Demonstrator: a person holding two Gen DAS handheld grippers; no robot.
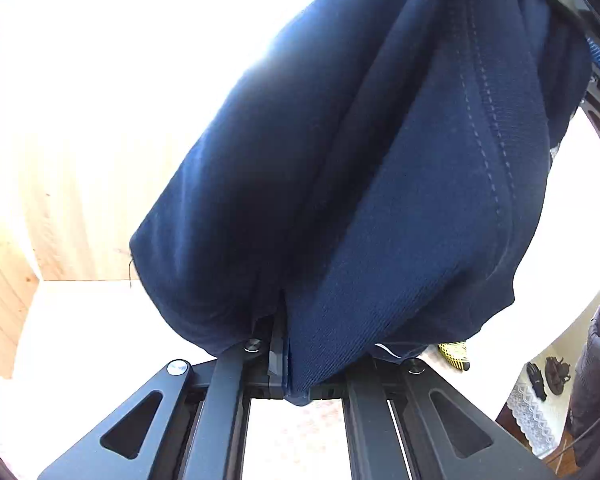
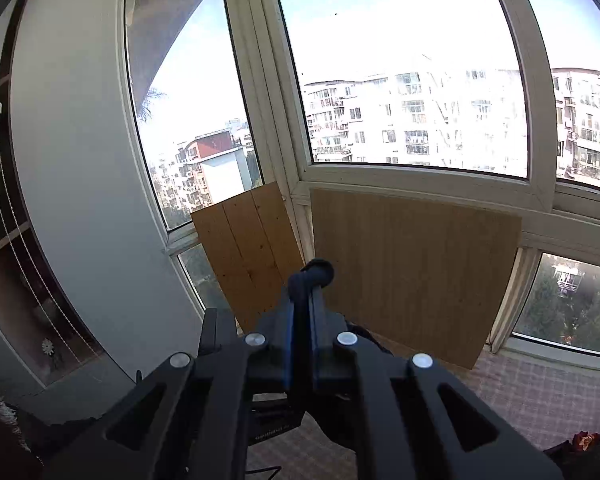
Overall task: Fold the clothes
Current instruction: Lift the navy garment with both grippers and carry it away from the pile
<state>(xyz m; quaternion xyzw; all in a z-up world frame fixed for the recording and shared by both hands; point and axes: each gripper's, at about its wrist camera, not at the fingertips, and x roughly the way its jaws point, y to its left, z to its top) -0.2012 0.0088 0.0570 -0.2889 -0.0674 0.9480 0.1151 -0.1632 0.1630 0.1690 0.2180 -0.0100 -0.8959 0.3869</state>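
Observation:
A navy blue garment [image 1: 360, 168] fills most of the left wrist view, hanging in thick folds with a stitched seam down its right side. My left gripper [image 1: 288, 360] is shut on its lower edge, and the cloth hides the fingertips. The other gripper's black body [image 1: 596, 72] shows at the top right, holding the same cloth. In the right wrist view my right gripper [image 2: 306, 288] is shut on a small bunch of the navy garment [image 2: 314, 274], which sticks out past the tips. It is raised and points at the window.
Light wooden boards [image 2: 412, 264] lean against the wall below a large window [image 2: 412, 92]. A pink checked surface [image 2: 540, 396] lies beneath. A person's dark sleeve [image 1: 596, 368] appears at the right edge, beside a lace-edged table [image 1: 532, 416] with dark items.

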